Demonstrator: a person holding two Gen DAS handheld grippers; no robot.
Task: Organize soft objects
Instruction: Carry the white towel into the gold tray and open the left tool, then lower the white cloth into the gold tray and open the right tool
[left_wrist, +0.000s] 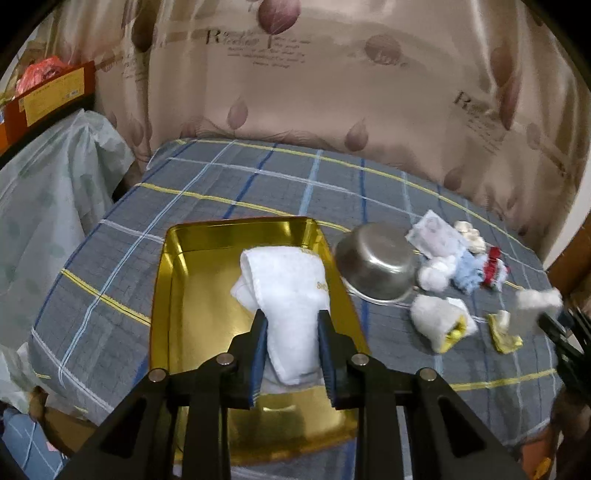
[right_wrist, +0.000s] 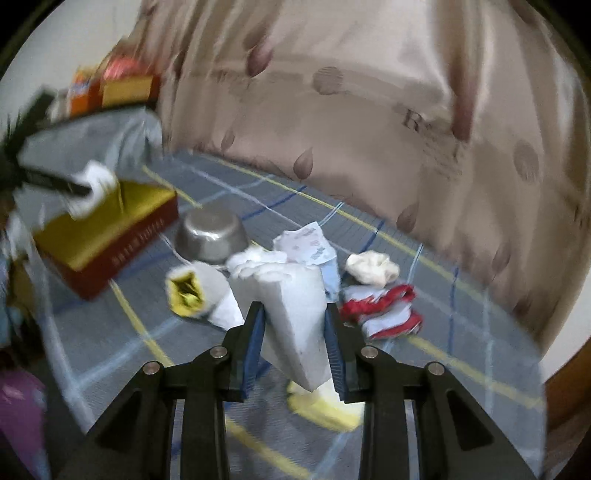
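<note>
1. While your left gripper (left_wrist: 292, 354) is clenched on the folded white towel (left_wrist: 286, 295), note that the towel hangs over the gold tray (left_wrist: 192, 243), soft, light and floppy; the pads pinch it near its lower fold, so the free end droops.
2. Your right gripper (right_wrist: 295, 350) is clamped on a white sock (right_wrist: 295, 325), limp and light, held mid-body; motion blur hides whether it is clear of the bedcover.
3. Just beyond, loose items lie on the plaid bedcover (left_wrist: 258, 177): a yellow-lined white sock (left_wrist: 439, 325), a red-and-white sock (right_wrist: 384, 310), a cream bundle (right_wrist: 371, 267). All should compress easily; I judge a pinch at the bunched middle best.
4. The steel bowl (left_wrist: 376, 266) stands overturned, just beside the tray's right rim; it is hard and likely to slide if knocked.
5. Open bedcover lies behind the tray; the curtain (left_wrist: 332, 74) bounds the far edge.
</note>
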